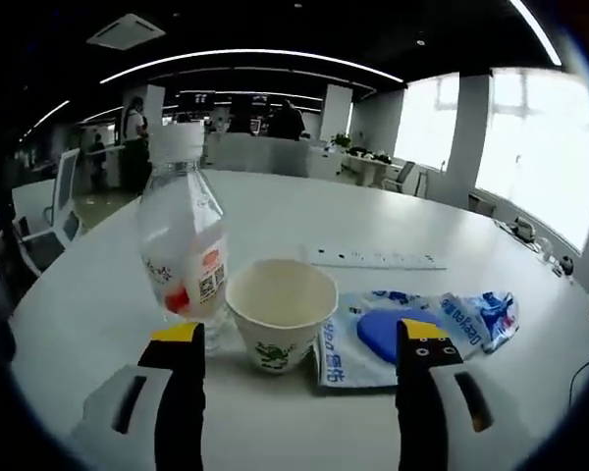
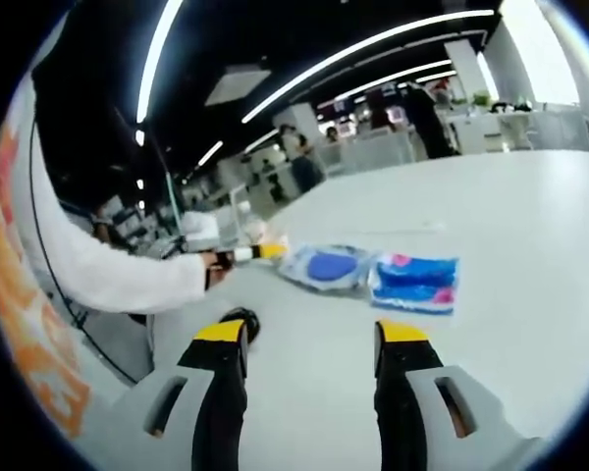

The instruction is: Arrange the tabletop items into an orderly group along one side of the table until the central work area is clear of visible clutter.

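Observation:
In the left gripper view a clear plastic bottle (image 1: 182, 245) with a white cap and red-and-white label stands upright on the white table (image 1: 304, 211). A paper cup (image 1: 280, 309) stands right beside it, and a blue-and-white packet (image 1: 412, 329) lies flat to the cup's right. My left gripper (image 1: 299, 339) is open, and the cup sits just ahead between its jaws, untouched. In the right gripper view my right gripper (image 2: 311, 334) is open over bare table. Beyond it lie the blue-and-white packet (image 2: 324, 265) and a blue-and-pink packet (image 2: 415, 282). The left gripper (image 2: 243, 254) reaches in from the left.
A white power strip (image 1: 373, 258) lies farther back on the table. A white sleeve (image 2: 108, 265) holds the left gripper. A small dark object (image 2: 240, 322) sits by my right gripper's left jaw. Office chairs (image 1: 54, 211) and people stand beyond the table's far edge.

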The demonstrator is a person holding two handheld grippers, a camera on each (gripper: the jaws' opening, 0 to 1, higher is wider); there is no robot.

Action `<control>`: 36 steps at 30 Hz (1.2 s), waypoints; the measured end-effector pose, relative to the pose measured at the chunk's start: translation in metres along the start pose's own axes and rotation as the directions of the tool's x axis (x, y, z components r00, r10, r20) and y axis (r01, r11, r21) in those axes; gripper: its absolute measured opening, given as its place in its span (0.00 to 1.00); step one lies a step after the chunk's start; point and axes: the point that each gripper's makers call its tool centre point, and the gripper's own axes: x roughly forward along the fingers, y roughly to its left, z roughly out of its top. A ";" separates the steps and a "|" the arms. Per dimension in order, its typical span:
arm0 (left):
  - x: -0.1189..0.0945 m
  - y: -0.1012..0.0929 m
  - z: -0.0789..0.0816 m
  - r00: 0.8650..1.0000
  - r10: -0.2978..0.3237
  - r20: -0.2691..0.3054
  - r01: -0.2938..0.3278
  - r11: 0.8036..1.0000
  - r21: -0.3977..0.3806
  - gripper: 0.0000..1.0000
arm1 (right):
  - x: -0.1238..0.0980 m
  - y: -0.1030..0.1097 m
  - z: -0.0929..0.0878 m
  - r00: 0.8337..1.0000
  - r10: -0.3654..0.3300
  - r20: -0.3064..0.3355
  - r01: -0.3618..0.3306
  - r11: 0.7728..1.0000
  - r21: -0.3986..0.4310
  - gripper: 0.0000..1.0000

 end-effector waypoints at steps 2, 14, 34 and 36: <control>-0.007 0.000 0.001 1.000 -0.011 0.004 0.011 1.000 -0.006 0.83 | -0.001 0.004 0.000 1.000 0.003 0.005 -0.003 1.000 0.003 0.50; -0.057 0.005 -0.003 1.000 0.007 0.017 -0.007 1.000 0.015 0.83 | -0.017 0.010 -0.004 0.999 0.012 0.037 -0.011 1.000 -0.010 0.50; -0.091 0.008 -0.005 1.000 0.010 0.025 -0.011 1.000 0.021 0.77 | -0.043 0.007 -0.013 0.996 -0.027 0.080 0.027 1.000 0.009 0.50; -0.091 0.006 -0.006 1.000 0.004 0.020 -0.005 1.000 0.018 0.78 | -0.043 0.008 -0.012 0.996 -0.030 0.085 0.029 0.999 0.015 0.50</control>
